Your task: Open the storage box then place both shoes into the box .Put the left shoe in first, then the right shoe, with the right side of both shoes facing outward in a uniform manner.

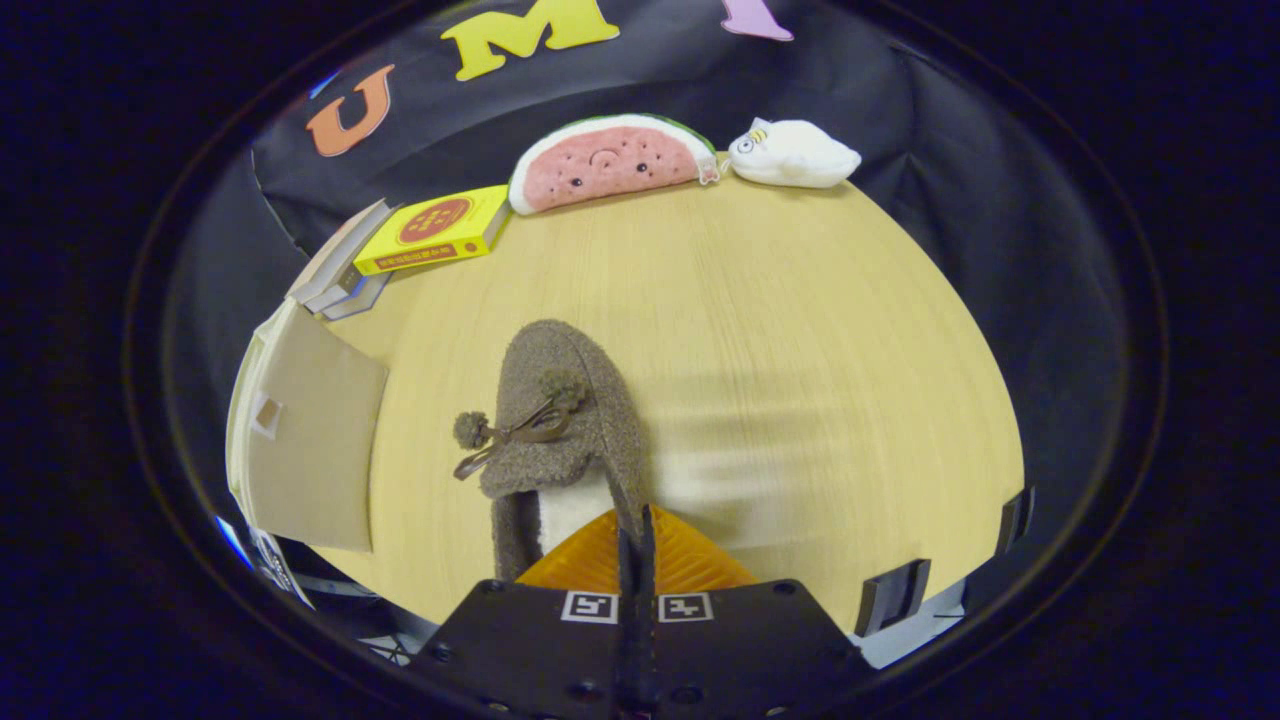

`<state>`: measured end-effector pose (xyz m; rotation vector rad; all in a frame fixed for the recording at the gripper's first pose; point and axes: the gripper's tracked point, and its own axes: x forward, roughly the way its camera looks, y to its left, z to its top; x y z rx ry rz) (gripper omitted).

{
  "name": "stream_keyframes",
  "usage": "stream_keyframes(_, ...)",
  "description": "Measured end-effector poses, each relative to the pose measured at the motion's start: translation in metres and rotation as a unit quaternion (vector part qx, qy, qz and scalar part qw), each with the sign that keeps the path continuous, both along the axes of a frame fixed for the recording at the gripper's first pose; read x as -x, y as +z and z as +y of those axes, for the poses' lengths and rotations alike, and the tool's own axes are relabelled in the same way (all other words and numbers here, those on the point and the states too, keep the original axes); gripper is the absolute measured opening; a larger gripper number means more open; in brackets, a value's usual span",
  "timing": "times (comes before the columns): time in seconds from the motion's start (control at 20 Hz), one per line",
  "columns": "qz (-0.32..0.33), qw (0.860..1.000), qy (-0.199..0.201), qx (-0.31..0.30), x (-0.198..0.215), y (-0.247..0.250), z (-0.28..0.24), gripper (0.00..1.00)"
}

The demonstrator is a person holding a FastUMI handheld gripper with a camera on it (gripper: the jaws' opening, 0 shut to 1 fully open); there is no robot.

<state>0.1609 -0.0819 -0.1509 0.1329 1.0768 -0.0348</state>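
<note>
Here the hand-held gripper (634,545) pinches the brown shoe's (565,420) collar.

A pale wooden table (800,330) with fine straight grain is seen under soft, even light, and faint blurred shadows are cast across its middle. It is backed and flanked by a wall of black cloth (950,130). Two black clamps (893,592) are fixed along the table's near edge, with a lighter surface glimpsed just below them
</note>
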Motion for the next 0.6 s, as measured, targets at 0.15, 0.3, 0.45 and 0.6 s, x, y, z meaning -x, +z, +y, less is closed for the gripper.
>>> stream_keyframes(0.15, -0.024, 1.000, 0.004, 0.002, 0.005, 0.031, 0.016, 0.00)
stream_keyframes(0.3, -0.041, 0.999, 0.008, -0.006, 0.011, 0.060, 0.042, 0.00)
stream_keyframes(0.45, -0.049, 0.999, 0.005, -0.016, 0.015, 0.083, 0.073, 0.00)
stream_keyframes(0.6, -0.059, 0.998, 0.006, -0.026, 0.018, 0.107, 0.114, 0.00)
